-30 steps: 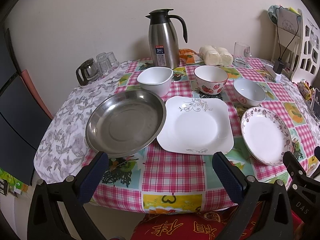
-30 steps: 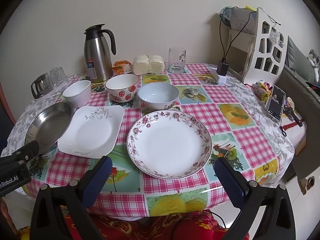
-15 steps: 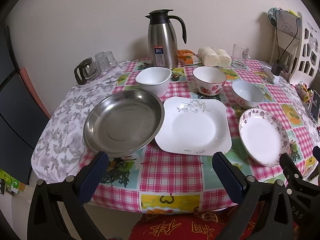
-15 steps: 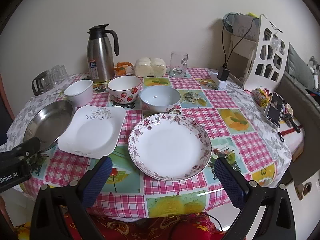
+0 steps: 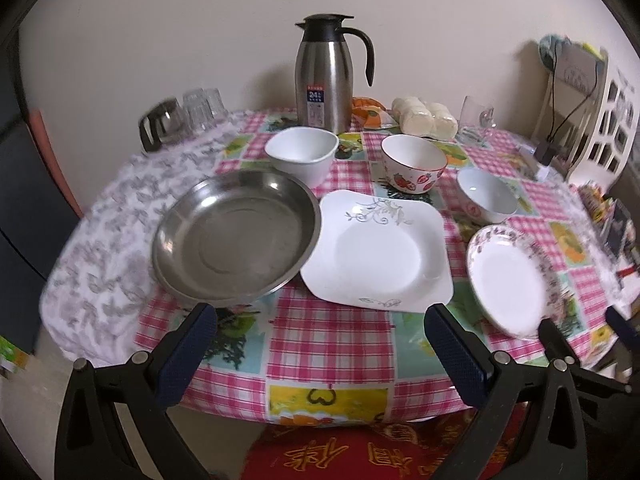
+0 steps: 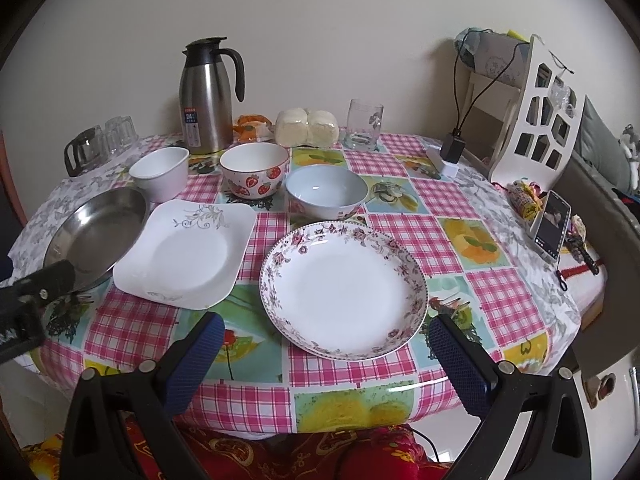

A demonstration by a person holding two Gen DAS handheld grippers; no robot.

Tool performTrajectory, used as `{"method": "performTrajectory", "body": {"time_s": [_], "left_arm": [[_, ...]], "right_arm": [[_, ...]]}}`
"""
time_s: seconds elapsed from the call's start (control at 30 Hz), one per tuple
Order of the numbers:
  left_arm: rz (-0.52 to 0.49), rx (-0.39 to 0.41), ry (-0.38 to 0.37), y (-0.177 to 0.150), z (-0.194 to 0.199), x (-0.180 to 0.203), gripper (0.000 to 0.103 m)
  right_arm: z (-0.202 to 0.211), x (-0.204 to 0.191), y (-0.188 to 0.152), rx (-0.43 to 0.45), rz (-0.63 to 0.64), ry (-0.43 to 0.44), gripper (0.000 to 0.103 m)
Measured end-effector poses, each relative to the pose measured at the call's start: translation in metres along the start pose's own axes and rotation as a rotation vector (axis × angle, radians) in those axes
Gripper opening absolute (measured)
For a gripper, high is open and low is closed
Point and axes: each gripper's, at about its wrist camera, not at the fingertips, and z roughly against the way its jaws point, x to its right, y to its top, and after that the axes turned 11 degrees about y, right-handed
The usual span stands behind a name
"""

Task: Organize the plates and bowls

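Observation:
On the checked tablecloth a steel round pan, a white square plate and a floral-rimmed round plate lie in a row. Behind them stand a plain white bowl, a strawberry bowl and a pale blue bowl. My left gripper hangs open over the near table edge, in front of the pan and square plate. My right gripper is open, just short of the floral plate. Both hold nothing.
A steel thermos jug, a glass mug, wrapped buns and upturned glasses line the back by the wall. A phone and charger lie at the right. A red cushion sits below the near edge.
Both grippers have drawn back and up a little, so the table sits slightly farther and lower in view. No dish has moved; both stay open.

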Motion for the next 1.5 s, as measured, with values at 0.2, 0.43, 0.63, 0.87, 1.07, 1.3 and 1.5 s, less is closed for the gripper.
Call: {"method": "performTrajectory", "body": {"time_s": [0.2, 0.43, 0.63, 0.87, 1.07, 1.3, 1.5], "left_arm": [[0.097, -0.022, -0.037, 0.008, -0.022, -0.031, 0.103], [0.223, 0.020, -0.021, 0.016, -0.044, -0.079, 0.103], [0.293, 0.021, 0.022, 0.023, -0.068, -0.116, 0.103], [0.358, -0.023, 0.109, 0.022, -0.100, -0.151, 0.103], [0.410, -0.098, 0.100, 0.017, -0.140, -0.180, 0.103], [0.404, -0.161, 0.104, 0.022, -0.182, -0.193, 0.088], [0.380, -0.192, 0.098, 0.028, -0.207, -0.194, 0.070]], "right_arm": [[-0.009, -0.001, 0.009, -0.012, -0.017, 0.010, 0.103], [-0.023, -0.020, 0.030, -0.014, -0.001, 0.054, 0.103], [-0.042, -0.051, 0.047, -0.013, 0.052, 0.131, 0.103], [-0.071, -0.091, 0.064, -0.038, 0.102, 0.209, 0.103], [-0.108, -0.113, 0.070, -0.091, 0.094, 0.268, 0.091], [-0.157, -0.136, 0.072, -0.183, 0.067, 0.353, 0.068], [-0.182, -0.154, 0.077, -0.216, 0.077, 0.385, 0.054]]}}
